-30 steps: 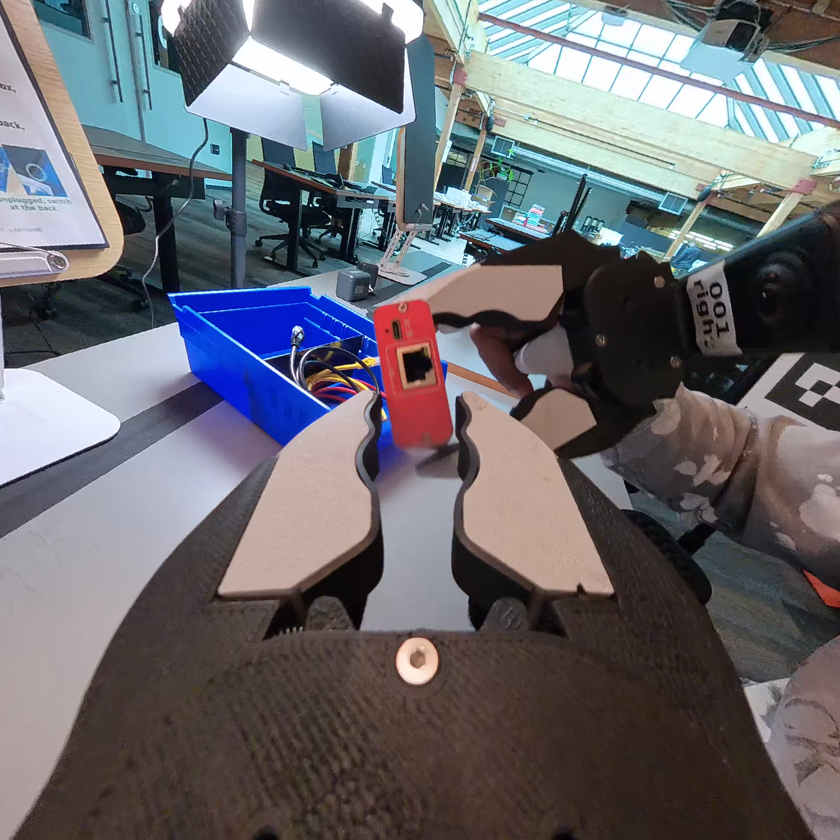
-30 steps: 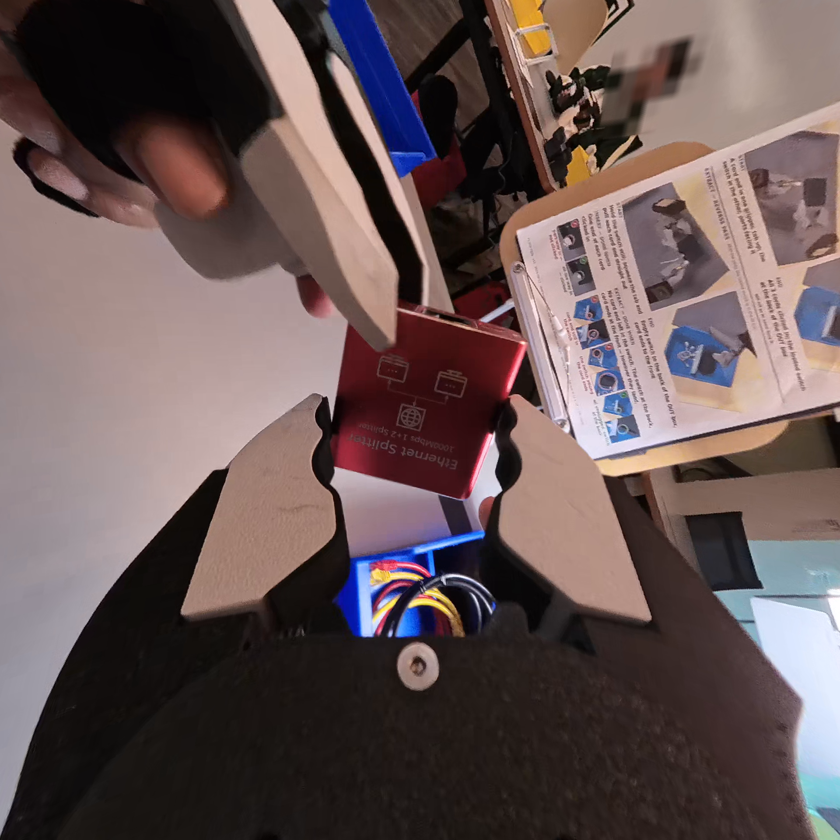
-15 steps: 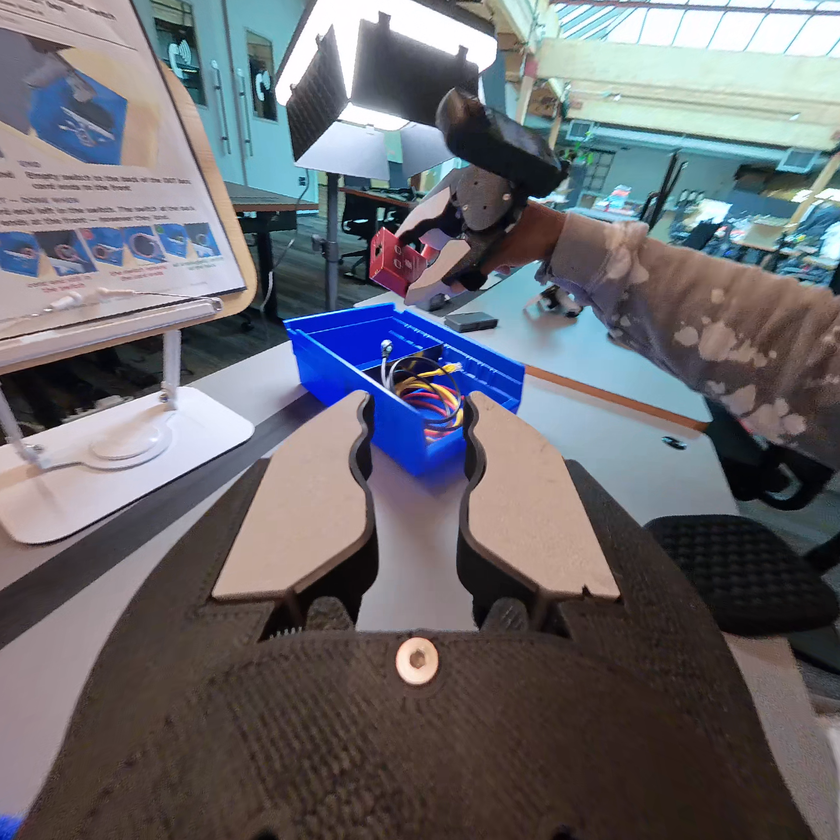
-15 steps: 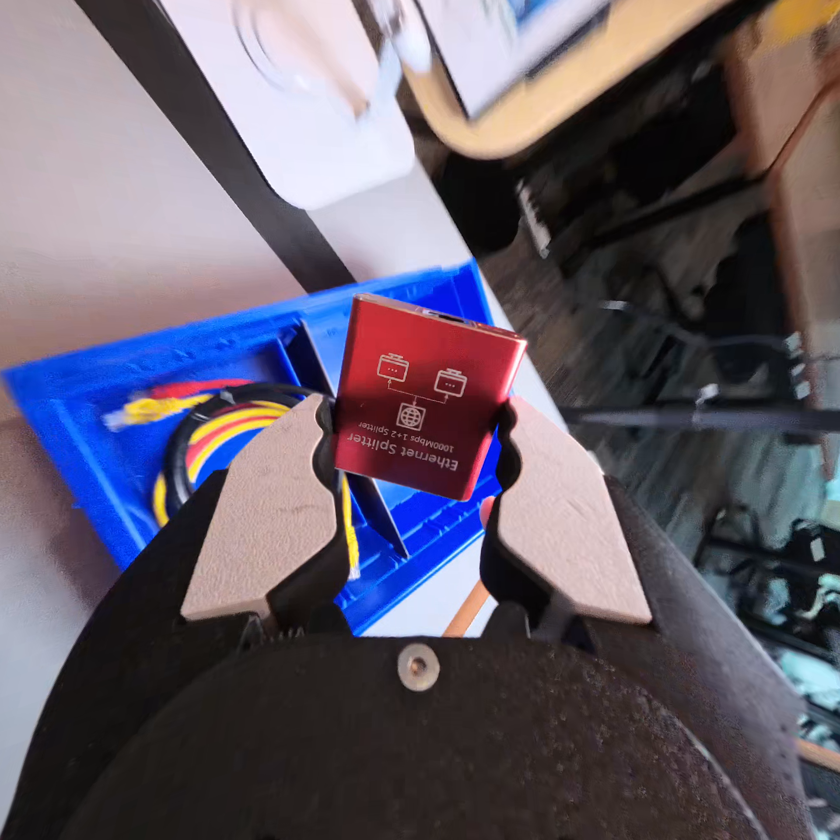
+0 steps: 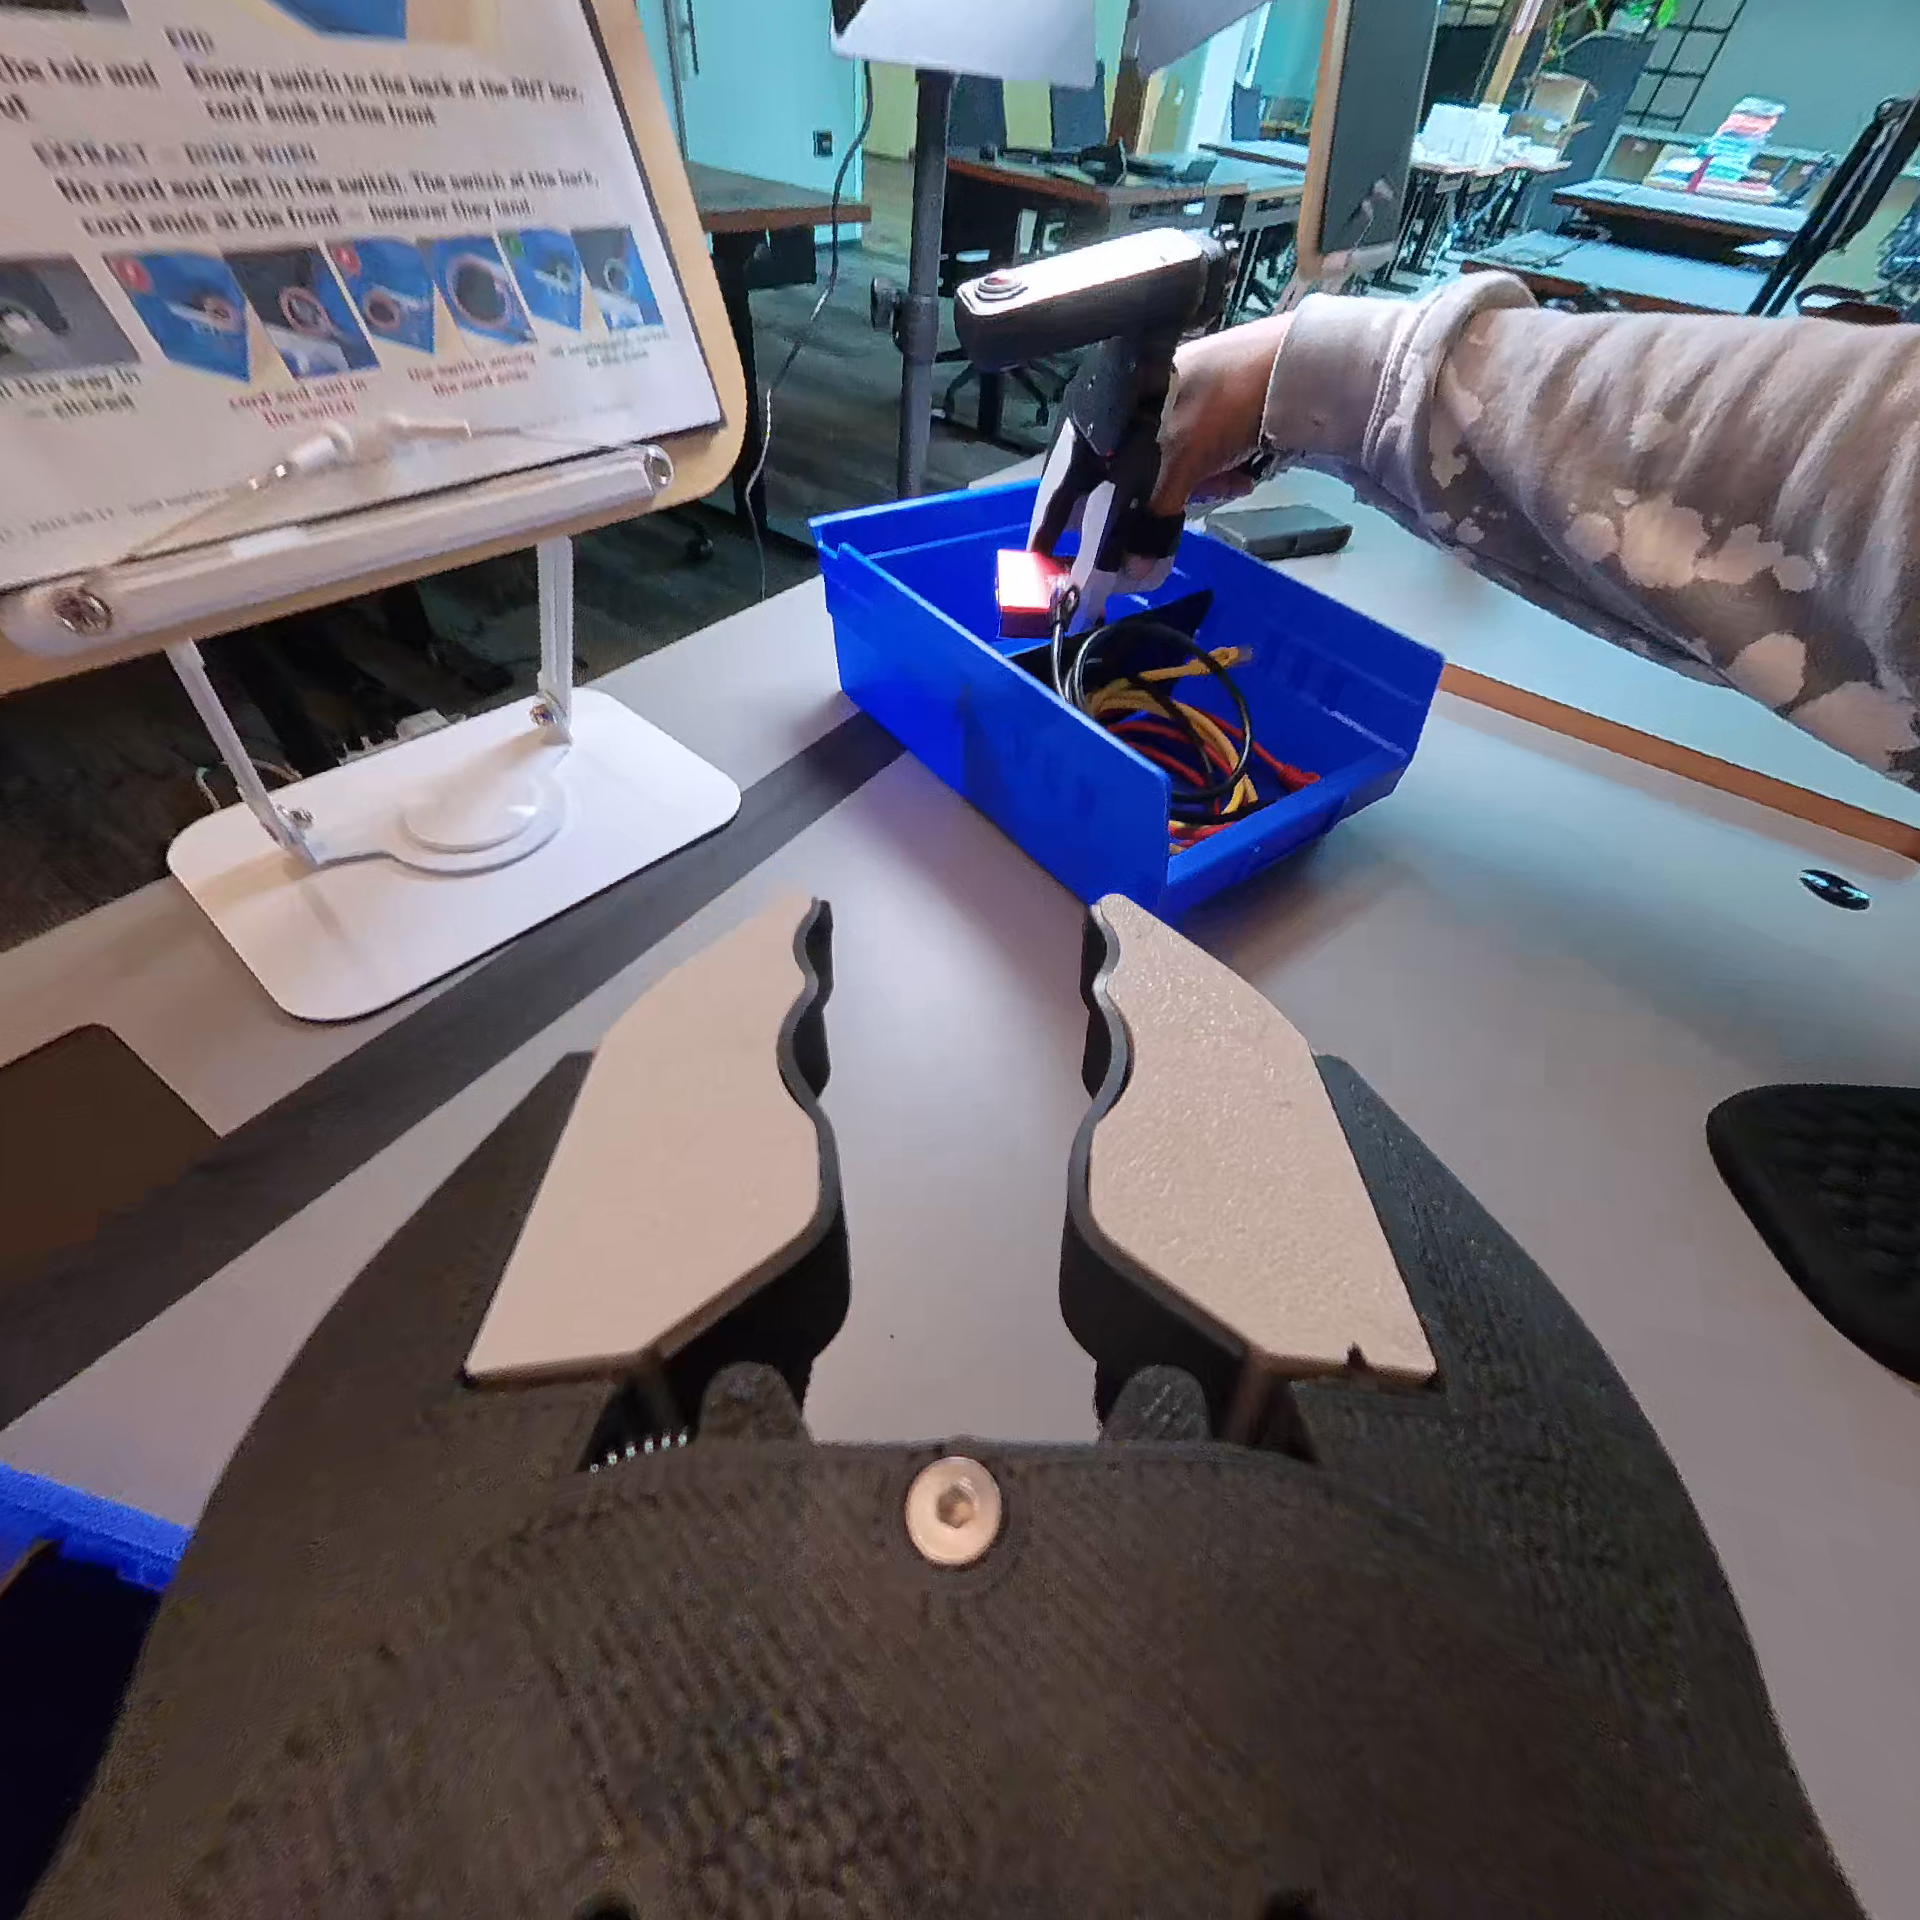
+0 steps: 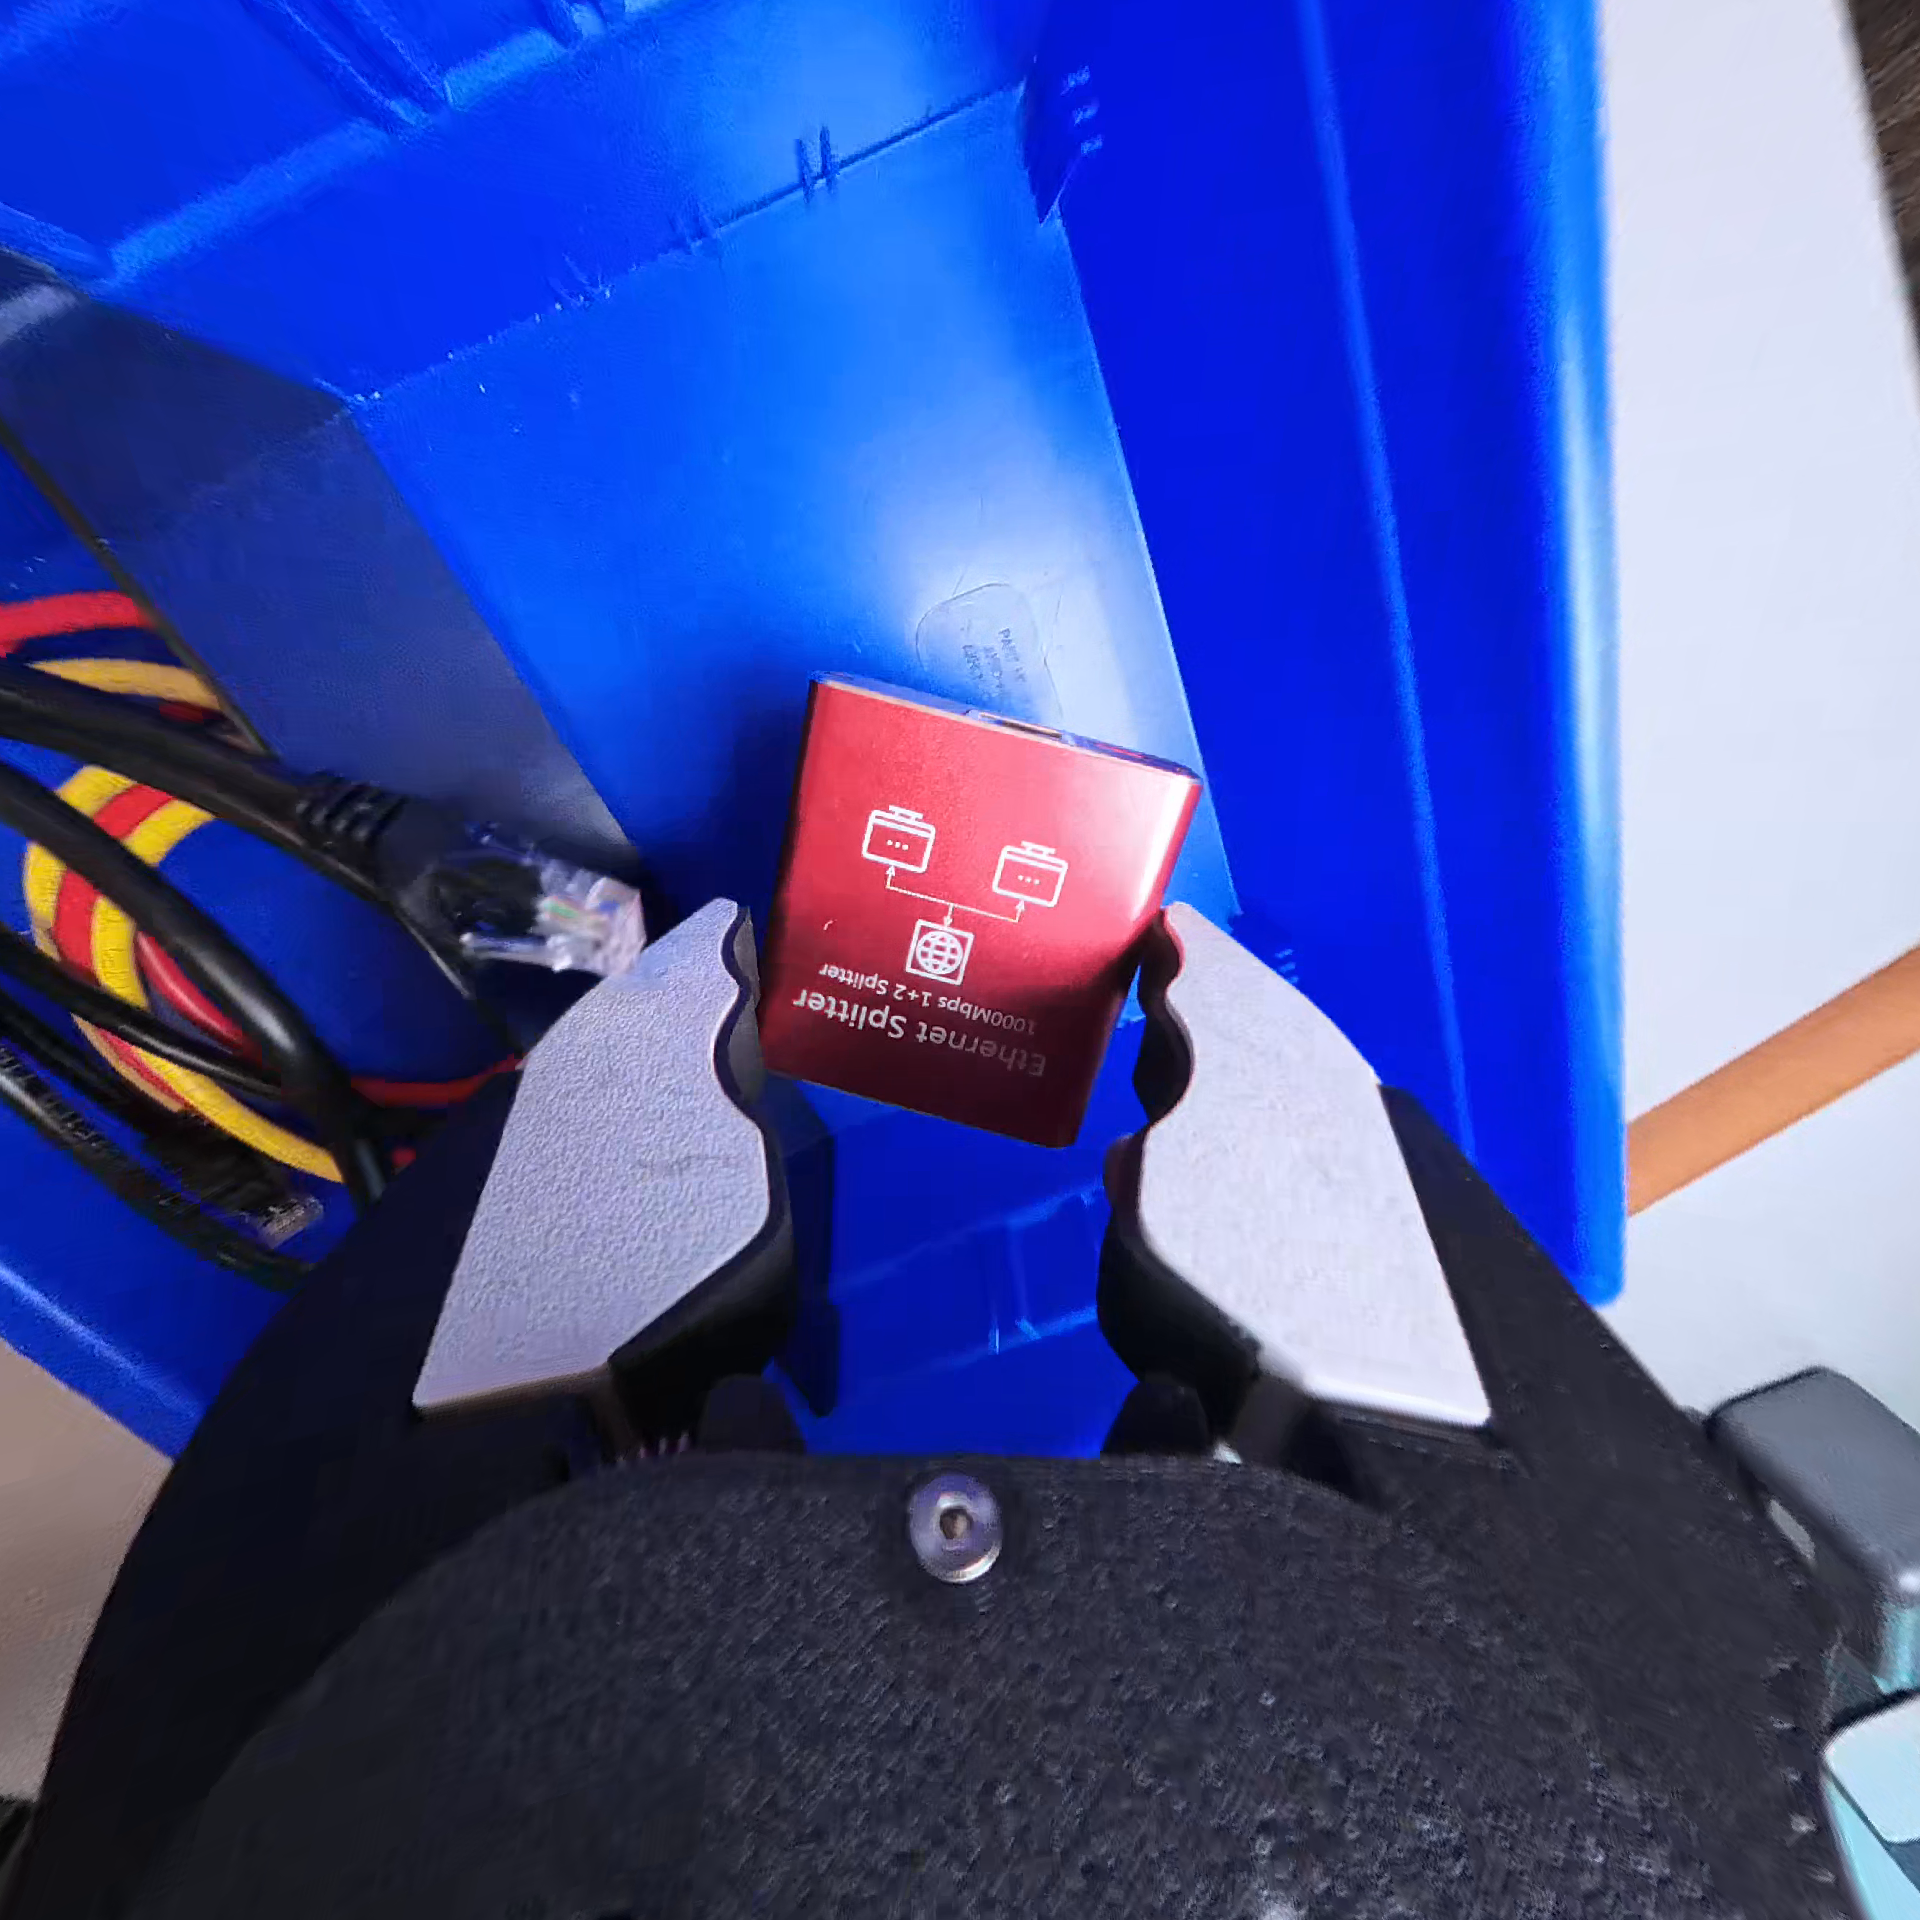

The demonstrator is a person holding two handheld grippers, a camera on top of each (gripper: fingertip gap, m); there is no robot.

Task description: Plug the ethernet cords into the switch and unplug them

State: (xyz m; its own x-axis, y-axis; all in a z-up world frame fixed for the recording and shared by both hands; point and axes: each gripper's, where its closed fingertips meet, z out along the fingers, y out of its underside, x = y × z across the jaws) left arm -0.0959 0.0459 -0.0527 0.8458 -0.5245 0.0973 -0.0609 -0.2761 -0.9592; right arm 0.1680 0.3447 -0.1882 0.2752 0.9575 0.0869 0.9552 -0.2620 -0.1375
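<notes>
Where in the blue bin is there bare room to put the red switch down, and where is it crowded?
The rear compartment of the blue bin, behind the black divider, shows bare floor; the right claw holds the red switch over it. The front compartment is crowded with coiled cords. On the grey table, the patch between the bin and the open left claw is also bare.

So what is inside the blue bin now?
In the blue bin, a dark divider splits it. The near compartment holds coiled black, yellow and red cords. The right claw holds the red switch in the far compartment; the floor under the cords is covered.
</notes>
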